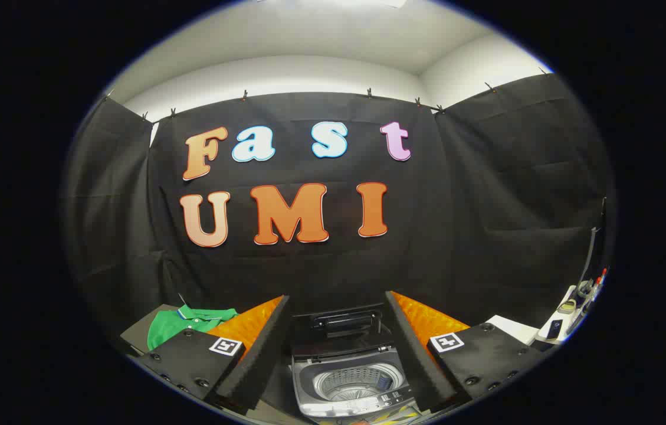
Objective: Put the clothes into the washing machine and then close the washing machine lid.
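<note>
Claw (338, 360): fingers spread wide apart, nothing between the pads, no contact with any object. The left finger (253, 354) and the right finger (421, 354) stand to either side of the washing machine (347, 378), which sits just ahead of them and lower, seen in the gap between the two.

Pose: the claw is held level and pointed straight at the booth's black cloth wall, raised above the machine and roughly centred on it. The hand holding the claw cannot be seen from this view.

Washing machine: a small top-loading unit. Its lid (344, 327) is raised and stands upright at the back of the opening. The drum (353, 382) is exposed, with a perforated metal wall visible. No garment can be made out inside; a small dark shape at the drum's right rim is too small to identify. A control strip runs along the front edge of the machine.

Clothes: a green shirt (182, 324) with a collar lies flat on a dark bench (135, 335), beyond and to the left of the left finger, well apart from the machine and from the claw.

Other items: a white bench (512, 326) to the right, beyond the right finger, carries several small objects (574, 301) at its far end; these are too small to name.
</note>
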The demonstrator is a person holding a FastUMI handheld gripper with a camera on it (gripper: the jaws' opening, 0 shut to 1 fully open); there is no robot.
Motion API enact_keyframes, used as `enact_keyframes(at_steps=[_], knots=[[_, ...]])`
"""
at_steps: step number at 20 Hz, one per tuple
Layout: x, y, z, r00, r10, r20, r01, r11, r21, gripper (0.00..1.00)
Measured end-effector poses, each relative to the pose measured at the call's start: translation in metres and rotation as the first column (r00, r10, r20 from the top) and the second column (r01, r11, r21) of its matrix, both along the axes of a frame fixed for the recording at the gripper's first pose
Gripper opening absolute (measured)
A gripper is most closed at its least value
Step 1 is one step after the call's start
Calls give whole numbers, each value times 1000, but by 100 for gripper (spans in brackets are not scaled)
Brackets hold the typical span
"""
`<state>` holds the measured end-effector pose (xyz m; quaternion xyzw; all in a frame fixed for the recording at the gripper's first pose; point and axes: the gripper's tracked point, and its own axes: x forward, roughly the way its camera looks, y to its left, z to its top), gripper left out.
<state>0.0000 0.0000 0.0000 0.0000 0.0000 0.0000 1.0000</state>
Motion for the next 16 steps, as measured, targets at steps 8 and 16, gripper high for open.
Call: enact_keyframes(at_steps=[8, 16], knots=[[7, 0, 9, 1000, 4, 20, -4, 1000, -11, 100], [14, 4, 13, 999, 0, 32, 1, 1000, -9, 99]])
